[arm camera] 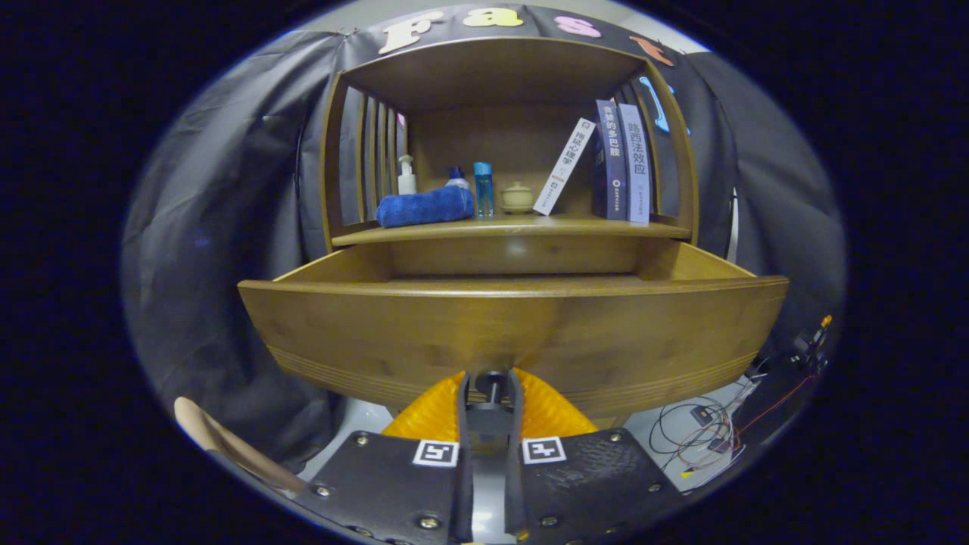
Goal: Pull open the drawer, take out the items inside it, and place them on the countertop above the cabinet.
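Observation:
A wooden cabinet stands straight ahead with its drawer pulled well out toward me. From here the drawer's inside is hidden behind its front panel. My gripper is shut on the small dark drawer knob at the panel's lower middle, both fingers pressing its sides. Above the drawer runs the countertop, inside an open wooden shelf bay.
On the countertop lie a folded blue towel, a white pump bottle, a blue bottle, a small lidded pot, a leaning white book and two upright dark books. Loose cables lie on the floor at the right.

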`<state>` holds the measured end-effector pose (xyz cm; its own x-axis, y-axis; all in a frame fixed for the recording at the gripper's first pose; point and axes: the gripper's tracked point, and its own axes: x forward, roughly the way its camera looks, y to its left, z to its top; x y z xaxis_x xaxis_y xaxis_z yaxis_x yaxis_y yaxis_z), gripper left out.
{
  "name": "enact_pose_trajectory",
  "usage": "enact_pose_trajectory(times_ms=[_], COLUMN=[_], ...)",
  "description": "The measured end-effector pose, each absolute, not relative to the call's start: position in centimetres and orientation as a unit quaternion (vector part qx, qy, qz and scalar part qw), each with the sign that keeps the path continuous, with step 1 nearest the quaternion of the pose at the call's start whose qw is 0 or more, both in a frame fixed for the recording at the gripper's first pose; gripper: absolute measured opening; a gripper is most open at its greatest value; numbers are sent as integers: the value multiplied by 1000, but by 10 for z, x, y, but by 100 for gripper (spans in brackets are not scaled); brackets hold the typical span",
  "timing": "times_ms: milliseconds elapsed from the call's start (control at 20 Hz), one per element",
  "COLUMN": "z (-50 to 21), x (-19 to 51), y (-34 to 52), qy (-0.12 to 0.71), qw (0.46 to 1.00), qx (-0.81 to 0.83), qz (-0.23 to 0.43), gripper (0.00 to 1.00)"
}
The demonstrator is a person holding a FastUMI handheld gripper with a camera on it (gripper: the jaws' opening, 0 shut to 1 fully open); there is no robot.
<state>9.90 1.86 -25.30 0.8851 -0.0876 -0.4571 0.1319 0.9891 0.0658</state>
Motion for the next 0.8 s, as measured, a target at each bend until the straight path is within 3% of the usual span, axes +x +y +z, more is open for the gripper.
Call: enact_pose_trajectory(times_ms=[400, 650, 800], z=[-234, -241, -244], x=[96, 102, 103], y=[20, 17, 19], qy=[187, 200, 202], qw=[980, 975, 975], qx=[17, 29, 20], qz=[-68, -88, -91], gripper=[15, 32, 32])
